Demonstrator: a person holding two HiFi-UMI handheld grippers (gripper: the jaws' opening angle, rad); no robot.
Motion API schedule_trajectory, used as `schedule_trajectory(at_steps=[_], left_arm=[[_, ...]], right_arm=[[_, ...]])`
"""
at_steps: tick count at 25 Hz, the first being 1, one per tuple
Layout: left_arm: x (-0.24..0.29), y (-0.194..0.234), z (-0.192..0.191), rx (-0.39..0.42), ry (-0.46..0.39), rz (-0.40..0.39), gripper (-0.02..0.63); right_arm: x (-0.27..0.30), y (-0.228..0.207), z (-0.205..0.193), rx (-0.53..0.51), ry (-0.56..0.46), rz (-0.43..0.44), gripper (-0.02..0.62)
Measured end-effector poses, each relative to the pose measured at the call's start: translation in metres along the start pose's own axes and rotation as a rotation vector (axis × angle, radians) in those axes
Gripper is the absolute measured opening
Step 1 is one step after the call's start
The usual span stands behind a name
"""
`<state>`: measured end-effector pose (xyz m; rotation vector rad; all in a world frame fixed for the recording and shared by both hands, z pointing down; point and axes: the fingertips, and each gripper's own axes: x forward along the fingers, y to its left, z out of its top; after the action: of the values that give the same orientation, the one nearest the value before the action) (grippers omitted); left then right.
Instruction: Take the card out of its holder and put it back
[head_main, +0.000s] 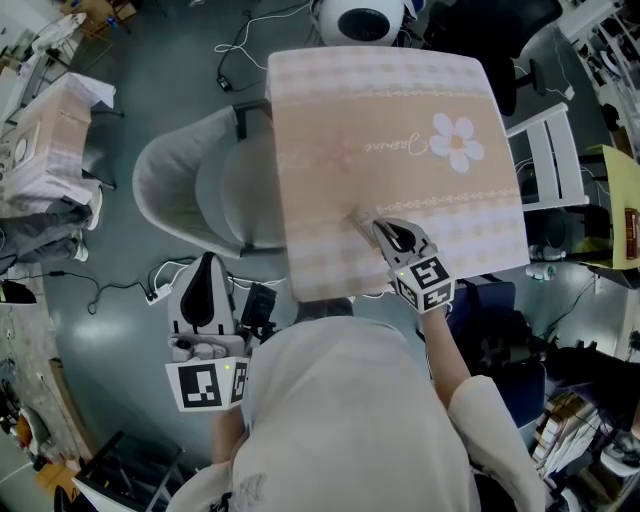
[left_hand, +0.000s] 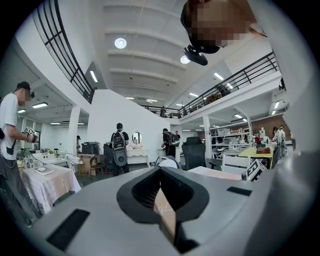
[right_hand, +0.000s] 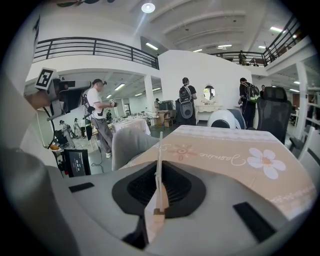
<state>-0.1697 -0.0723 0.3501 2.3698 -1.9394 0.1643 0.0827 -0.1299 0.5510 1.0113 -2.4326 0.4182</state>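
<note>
over the table (head_main: 400, 100), right gripper (right_hand: 159, 187) fingers clamp the thin holder (right_hand: 159, 150) edge-on; left gripper (left_hand: 161, 192) fingers clamp the card (left_hand: 166, 215), well apart. square the card edge to the slot, then slide in.

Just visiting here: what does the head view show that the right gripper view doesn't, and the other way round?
Only the head view: the whole right gripper from above, and cables on the floor. Only the right gripper view: its jaws closed on a thin flat piece seen edge-on, and people standing in the hall. Both: the tablecloth, its white flower and the grey chair.
</note>
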Motion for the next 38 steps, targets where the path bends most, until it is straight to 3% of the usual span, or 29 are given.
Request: schedule_trajectory(at_steps=[18,24,28,38], left_arm=[[-0.018,-0.015,0.005,-0.012,-0.022,-0.001,0.008],[-0.025,-0.021,0.004,-0.011,-0.029,-0.013,0.009],[-0.031,-0.024,0.005,-0.008,-0.031,-0.021,0.008],[-0.035,-0.035,0.007,-0.018,-0.041,-0.061,0.008]], right_arm=[[-0.001,0.002,0.000,-0.017,-0.046,-0.012,0.031],[-0.002,-0.005,-0.002,-0.029,-0.048,-0.073,0.031],[-0.013,-0.008,0.006,-0.006,-0.086,-0.098,0.094],[-0.051,-0.017,0.039,0.006,-0.197,-0.183,0.094]])
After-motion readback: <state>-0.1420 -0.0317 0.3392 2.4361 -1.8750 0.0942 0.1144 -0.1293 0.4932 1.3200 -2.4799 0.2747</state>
